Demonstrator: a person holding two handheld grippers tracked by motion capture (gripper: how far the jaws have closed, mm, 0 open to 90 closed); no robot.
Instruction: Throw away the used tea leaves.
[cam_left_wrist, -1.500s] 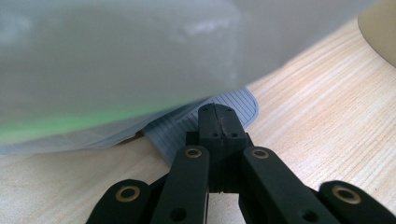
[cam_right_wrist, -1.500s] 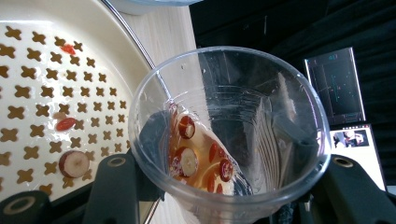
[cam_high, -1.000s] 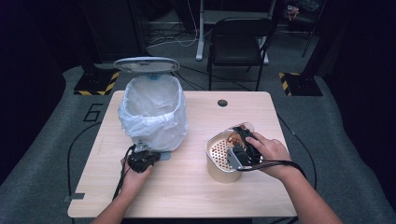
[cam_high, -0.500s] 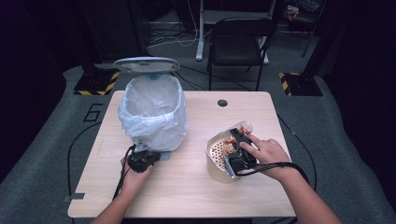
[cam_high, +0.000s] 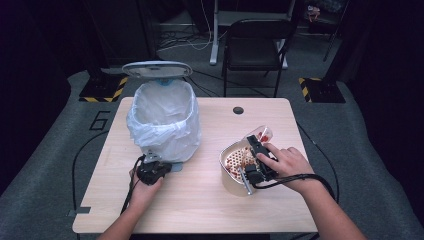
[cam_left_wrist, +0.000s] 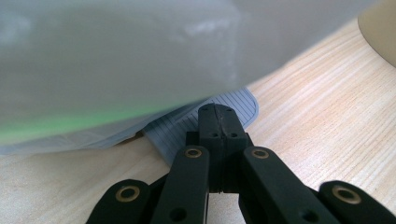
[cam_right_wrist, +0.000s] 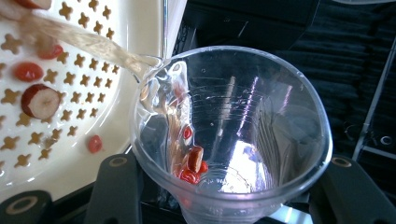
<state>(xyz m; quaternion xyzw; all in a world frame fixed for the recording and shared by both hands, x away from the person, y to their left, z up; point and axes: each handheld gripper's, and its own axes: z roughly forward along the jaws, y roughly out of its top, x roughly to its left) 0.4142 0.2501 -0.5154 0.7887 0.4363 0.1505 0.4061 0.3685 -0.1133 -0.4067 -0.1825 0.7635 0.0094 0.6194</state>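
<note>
My right gripper (cam_high: 256, 156) is shut on a clear plastic cup (cam_right_wrist: 231, 135), tipped over a cream strainer bowl (cam_high: 231, 175). Liquid streams from the cup's lip (cam_right_wrist: 148, 63) onto the perforated strainer plate (cam_right_wrist: 74, 93), where red fruit pieces (cam_right_wrist: 39, 100) lie. A few red pieces (cam_right_wrist: 192, 165) stay inside the cup. In the high view the cup (cam_high: 262, 134) points to the table's far right. My left gripper (cam_high: 152, 167) is shut, its tips (cam_left_wrist: 217, 116) resting on a grey ribbed pedal (cam_left_wrist: 187, 126) at the foot of a white bin (cam_high: 162, 122) lined with a plastic bag.
The bin's lid (cam_high: 156, 69) stands open behind it. A round cable hole (cam_high: 238, 110) sits at the table's far edge. A black chair (cam_high: 255, 47) stands beyond the table. Bare wood lies between the bin and the bowl.
The right hand has tilted the cup further over the strainer, and liquid is pouring out. The left gripper has stayed at the bin's foot.
</note>
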